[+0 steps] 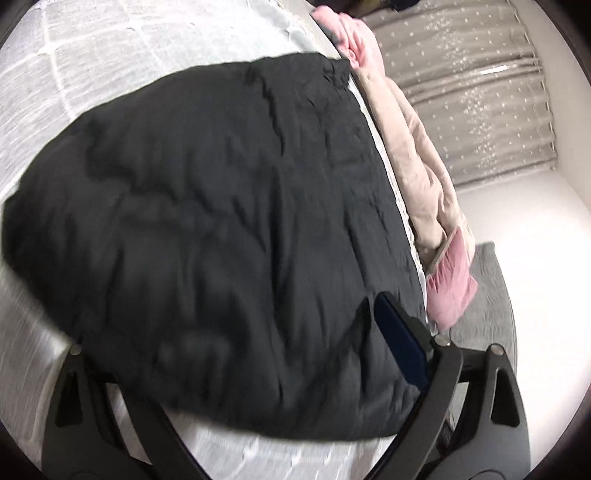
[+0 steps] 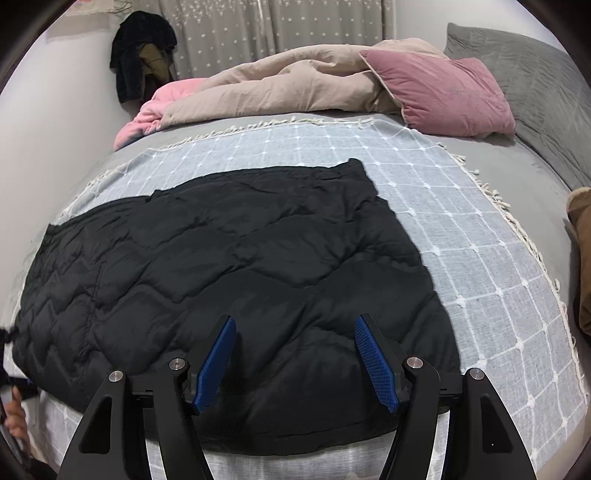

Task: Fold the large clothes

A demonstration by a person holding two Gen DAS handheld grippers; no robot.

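A black quilted jacket (image 2: 229, 266) lies flat on a checked blanket (image 2: 461, 236); both the right gripper (image 2: 295, 354) and left gripper (image 1: 258, 354) hover spread, empty.

Bed (image 2: 532, 177) with grey sheet, starred grey curtain (image 2: 295, 26) behind, white wall (image 2: 55, 129).

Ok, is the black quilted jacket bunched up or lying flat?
Lying flat: the black quilted jacket lies spread on the checked blanket, with no part lifted. Whether it is already folded over, cannot tell.
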